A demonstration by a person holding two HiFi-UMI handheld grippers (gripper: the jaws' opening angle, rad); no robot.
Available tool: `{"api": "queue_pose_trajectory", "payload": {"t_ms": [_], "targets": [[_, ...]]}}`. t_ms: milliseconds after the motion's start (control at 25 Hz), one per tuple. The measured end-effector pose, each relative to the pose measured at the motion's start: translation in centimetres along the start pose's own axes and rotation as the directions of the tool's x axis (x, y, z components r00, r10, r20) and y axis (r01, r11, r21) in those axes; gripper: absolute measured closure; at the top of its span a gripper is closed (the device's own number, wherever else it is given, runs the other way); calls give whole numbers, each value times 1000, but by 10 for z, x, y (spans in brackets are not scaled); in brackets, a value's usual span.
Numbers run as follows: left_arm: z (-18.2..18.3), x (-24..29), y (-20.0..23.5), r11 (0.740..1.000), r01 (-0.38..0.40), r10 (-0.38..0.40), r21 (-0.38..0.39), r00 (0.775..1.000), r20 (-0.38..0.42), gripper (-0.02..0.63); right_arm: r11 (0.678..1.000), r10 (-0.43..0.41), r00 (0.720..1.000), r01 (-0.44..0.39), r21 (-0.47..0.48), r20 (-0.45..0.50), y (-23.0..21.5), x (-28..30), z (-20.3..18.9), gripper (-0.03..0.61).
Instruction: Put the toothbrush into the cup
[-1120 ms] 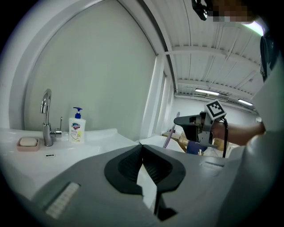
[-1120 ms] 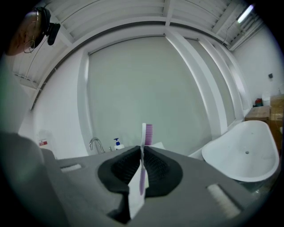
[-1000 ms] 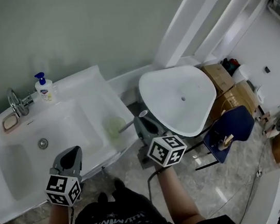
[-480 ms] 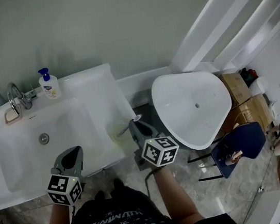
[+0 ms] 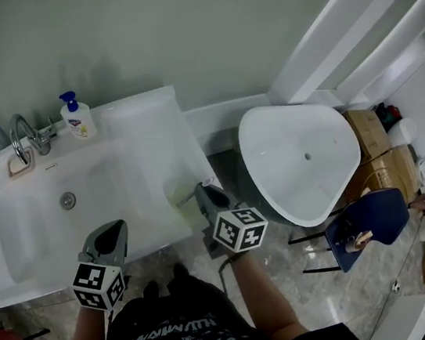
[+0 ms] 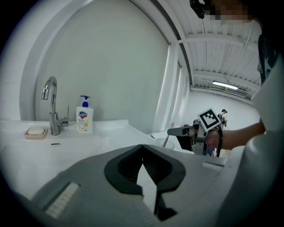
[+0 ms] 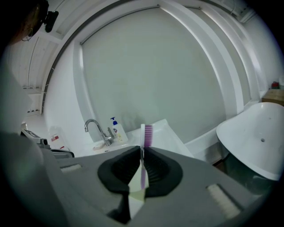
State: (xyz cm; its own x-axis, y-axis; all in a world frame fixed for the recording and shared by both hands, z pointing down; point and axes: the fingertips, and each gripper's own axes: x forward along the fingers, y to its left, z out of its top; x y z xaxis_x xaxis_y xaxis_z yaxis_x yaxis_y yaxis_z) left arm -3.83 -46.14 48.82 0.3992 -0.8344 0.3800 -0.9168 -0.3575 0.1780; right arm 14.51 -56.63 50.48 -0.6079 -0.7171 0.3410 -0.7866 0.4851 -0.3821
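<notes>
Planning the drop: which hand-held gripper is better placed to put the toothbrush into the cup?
Right. The right hand-held gripper is shut on the toothbrush, close to the cup. The left hand-held gripper is shut, empty, and farther away at the sink's front edge.

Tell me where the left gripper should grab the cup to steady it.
I'd take the cup by its side wall below the rim, coming level from the sink side with the left gripper. It stands upright; the right gripper with the toothbrush crowds its other side, and its mouth should stay free.
</notes>
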Motion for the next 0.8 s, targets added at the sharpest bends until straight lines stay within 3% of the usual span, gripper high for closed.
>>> {"api": "queue_pose_trajectory", "payload": {"t_ms": [240, 520, 800], "targets": [[-4, -2, -1, 1000, 4, -4, -2, 1000, 0, 604, 1000, -13, 1000, 13, -3, -6, -4, 0, -5, 543], [-5, -13, -3, 1000, 19, -19, 0, 1000, 11, 604, 999, -32, 999, 32, 2, -44, -4, -8, -13, 401], [-10, -26, -1, 997, 81, -81, 5, 997, 15, 604, 995, -96, 994, 96, 12, -44, 1, -27, -22, 365]]}}
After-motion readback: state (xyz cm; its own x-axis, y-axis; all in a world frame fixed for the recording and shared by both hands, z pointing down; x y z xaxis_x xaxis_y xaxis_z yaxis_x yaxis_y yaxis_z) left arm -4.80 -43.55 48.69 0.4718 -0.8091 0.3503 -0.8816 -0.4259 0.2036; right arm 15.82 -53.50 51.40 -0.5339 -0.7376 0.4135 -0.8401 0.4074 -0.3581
